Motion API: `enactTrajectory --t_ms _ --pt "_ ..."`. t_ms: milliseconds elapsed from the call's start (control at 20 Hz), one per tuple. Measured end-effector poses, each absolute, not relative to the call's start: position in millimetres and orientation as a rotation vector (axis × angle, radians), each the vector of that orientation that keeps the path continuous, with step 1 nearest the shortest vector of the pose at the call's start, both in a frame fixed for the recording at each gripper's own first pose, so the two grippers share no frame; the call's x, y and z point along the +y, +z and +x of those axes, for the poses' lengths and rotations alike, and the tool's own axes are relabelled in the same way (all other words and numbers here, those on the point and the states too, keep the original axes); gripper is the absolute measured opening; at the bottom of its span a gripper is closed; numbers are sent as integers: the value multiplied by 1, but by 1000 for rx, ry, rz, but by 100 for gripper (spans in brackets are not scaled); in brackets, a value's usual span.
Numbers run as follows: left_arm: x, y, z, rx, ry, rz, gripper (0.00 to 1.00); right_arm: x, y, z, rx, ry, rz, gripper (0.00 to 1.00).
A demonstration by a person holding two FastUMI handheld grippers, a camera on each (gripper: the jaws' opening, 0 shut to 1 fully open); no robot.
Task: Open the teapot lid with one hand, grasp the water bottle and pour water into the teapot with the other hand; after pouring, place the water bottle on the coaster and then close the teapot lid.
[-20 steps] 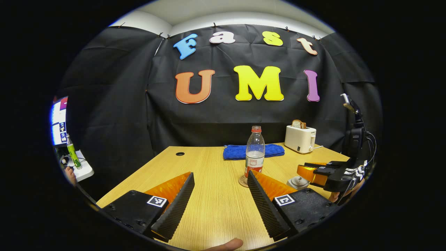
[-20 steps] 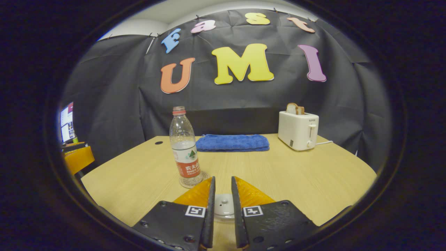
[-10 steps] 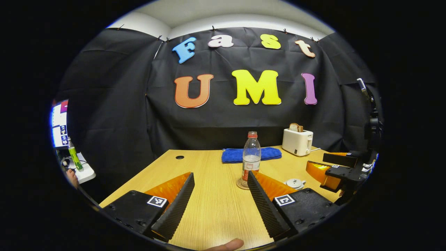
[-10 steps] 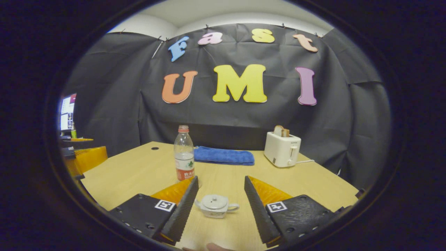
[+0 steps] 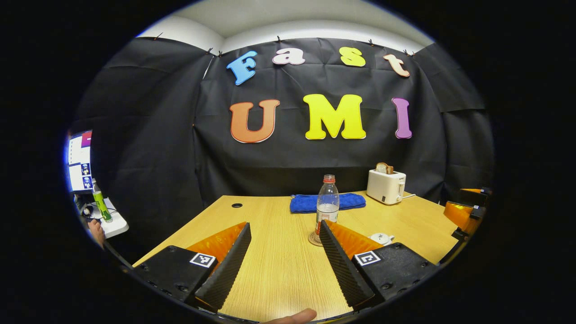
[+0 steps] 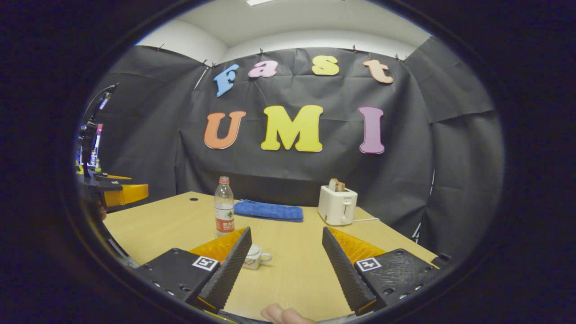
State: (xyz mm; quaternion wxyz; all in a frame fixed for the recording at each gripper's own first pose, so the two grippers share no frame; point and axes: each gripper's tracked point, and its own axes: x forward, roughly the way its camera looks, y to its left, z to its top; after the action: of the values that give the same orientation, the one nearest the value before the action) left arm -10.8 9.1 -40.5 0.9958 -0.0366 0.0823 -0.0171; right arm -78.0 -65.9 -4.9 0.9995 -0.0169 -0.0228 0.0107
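A clear water bottle point(image 5: 327, 202) with a red cap stands upright on a round coaster point(image 5: 313, 239) near the middle of the wooden table point(image 5: 279, 270). The small white teapot point(image 5: 381, 238) sits to its right with the lid on, partly behind one finger. My left gripper point(image 5: 284, 224) hovers open over the near table, well short of the bottle. In the right gripper view, my right gripper point(image 6: 286, 230) is open and holds nothing. There the teapot point(image 6: 256, 257) peeks from behind its left finger, and the bottle point(image 6: 223, 212) stands farther back.
A folded blue towel point(image 5: 326, 202) and a white toaster point(image 5: 386, 186) with bread sit along the table's back edge. A monitor point(image 5: 78, 159) and a green bottle point(image 5: 100, 207) are off the table at left. The right gripper's body point(image 5: 465, 211) shows at the right edge.
My right gripper, nearly shut over the teapot's lid a second ago, has opened and drawn back from it; the lid stays on. The left gripper has also backed away slightly.
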Motion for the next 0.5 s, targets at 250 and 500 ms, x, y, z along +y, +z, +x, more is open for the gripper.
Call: enactTrajectory --t_ms 250,500 --pt "-9 -39 -26 149 -27 -58 96 -92 -11 -84 -24 8 -40 95" --pt "-34 -50 -34 155 -49 15 96 -108 -2 -88 -30 2 -8 97"
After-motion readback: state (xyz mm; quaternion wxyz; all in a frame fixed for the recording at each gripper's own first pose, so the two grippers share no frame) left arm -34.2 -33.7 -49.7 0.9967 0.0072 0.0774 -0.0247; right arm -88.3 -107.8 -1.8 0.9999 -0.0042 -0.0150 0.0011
